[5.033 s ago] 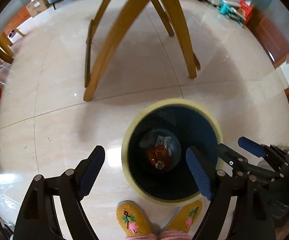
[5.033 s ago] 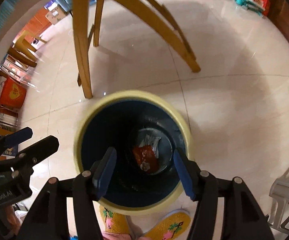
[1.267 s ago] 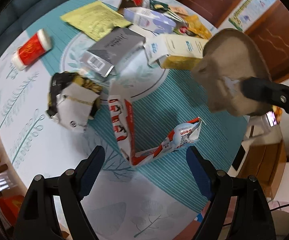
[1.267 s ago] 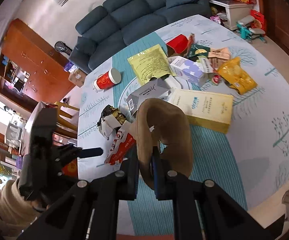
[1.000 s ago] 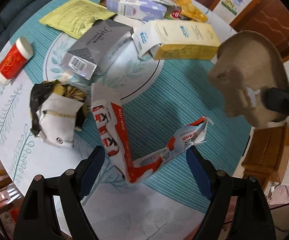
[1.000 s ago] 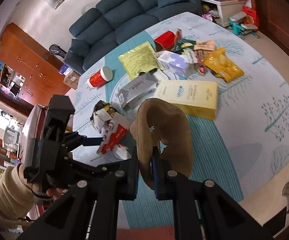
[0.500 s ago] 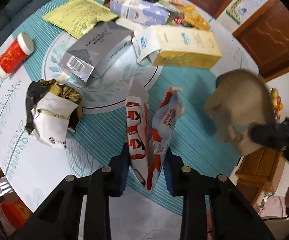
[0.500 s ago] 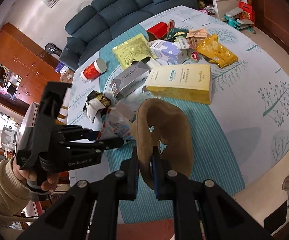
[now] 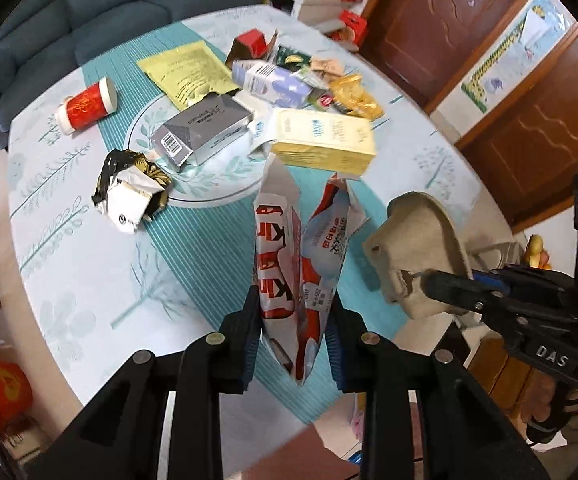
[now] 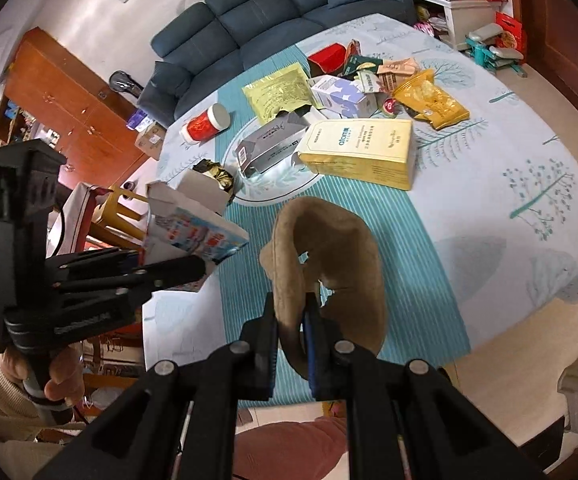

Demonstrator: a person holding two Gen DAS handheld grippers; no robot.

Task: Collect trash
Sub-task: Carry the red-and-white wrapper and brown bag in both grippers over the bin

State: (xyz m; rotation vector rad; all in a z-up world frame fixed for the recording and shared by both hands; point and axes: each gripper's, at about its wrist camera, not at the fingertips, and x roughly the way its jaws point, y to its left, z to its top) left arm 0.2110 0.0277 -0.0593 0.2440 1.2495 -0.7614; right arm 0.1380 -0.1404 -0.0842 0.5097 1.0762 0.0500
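My left gripper point(image 9: 293, 344) is shut on a folded red-and-white snack wrapper point(image 9: 289, 264) and holds it above the near edge of the round table point(image 9: 89, 272). The wrapper also shows in the right wrist view point(image 10: 193, 232). My right gripper point(image 10: 291, 320) is shut on a brown curved cardboard piece point(image 10: 329, 248), held above the table's near edge; it shows in the left wrist view point(image 9: 421, 252) at the right.
Trash lies on the table: a yellow box point(image 9: 321, 144), a grey box point(image 9: 201, 128), a crumpled black-and-gold wrapper point(image 9: 129, 188), a red cup point(image 9: 85, 106), a yellow-green pouch point(image 9: 187, 72), a white-purple carton point(image 9: 273, 80) and small packets. A blue sofa point(image 10: 257, 12) stands behind.
My left gripper closed on the red-and-white wrapper and lifted it off the table. Both grippers have pulled back toward the table's near edge. The right gripper still holds the cardboard.
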